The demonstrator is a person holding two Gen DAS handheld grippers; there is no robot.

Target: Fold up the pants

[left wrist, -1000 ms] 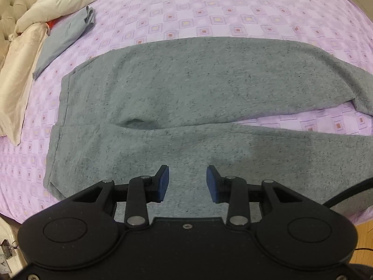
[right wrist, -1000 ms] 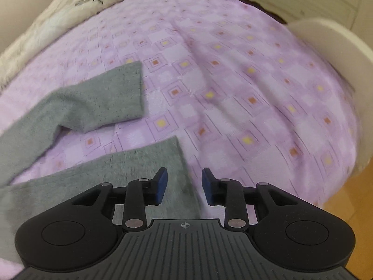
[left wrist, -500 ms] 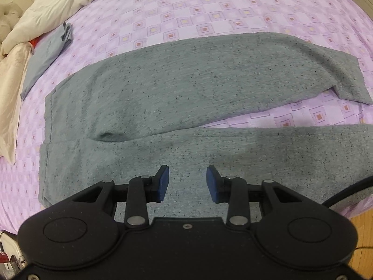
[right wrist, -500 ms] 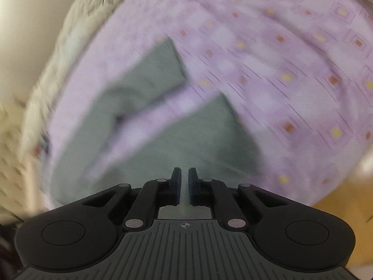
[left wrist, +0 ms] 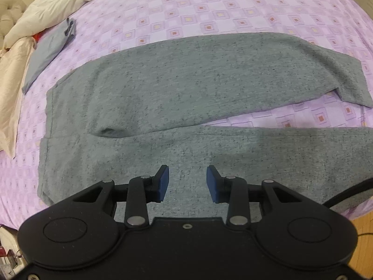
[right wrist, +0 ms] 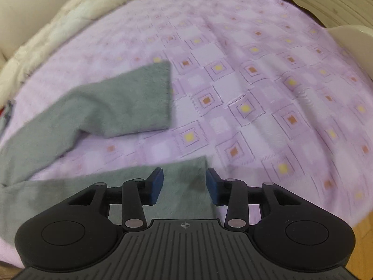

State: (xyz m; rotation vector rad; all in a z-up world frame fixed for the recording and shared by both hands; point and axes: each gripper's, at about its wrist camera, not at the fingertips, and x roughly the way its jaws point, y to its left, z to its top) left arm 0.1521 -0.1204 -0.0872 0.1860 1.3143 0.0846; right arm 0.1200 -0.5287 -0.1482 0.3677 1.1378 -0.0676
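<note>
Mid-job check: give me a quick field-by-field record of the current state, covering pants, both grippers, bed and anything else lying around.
pants: grey pants spread flat on the bed, legs apart, not yet folded
waistband: toward the left side of the left wrist view
near leg cuff: just ahead of the right gripper
left gripper: open, above the near leg, holding nothing
right gripper: open, holding nothing
bed: purple patterned sheet
other items: folded blue-grey garment and cream duvet at far left

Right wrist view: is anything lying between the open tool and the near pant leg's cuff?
Nothing visible. The right tool hangs open directly over the near leg's cuff, with only gray fabric and purple bedspread around it. The far leg lies apart.
</note>
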